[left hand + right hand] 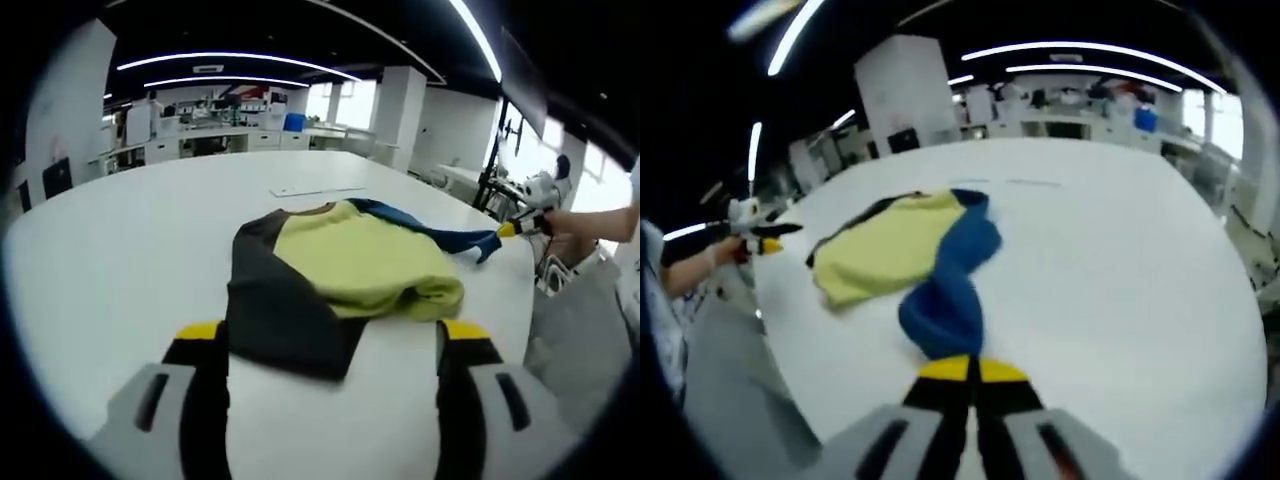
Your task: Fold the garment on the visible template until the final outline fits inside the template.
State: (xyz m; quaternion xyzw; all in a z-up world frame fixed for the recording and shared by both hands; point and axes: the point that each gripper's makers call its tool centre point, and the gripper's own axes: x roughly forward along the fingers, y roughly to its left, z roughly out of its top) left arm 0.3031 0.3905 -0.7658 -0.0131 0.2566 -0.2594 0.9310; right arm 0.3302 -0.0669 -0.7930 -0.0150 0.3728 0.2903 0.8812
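Garment (345,270), yellow body, dark sleeve, blue sleeve, lies bunched near the white counter's (130,240) edge. Right tongs (970,368) pinched closed on the blue sleeve (945,300). Left tongs (335,345) wide apart, holding nothing, dark sleeve (280,315) between them.

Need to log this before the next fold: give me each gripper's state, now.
Left gripper: jaws open, wide apart, holding nothing; the garment's dark edge lies between them.
Right gripper: jaws shut on the blue sleeve.
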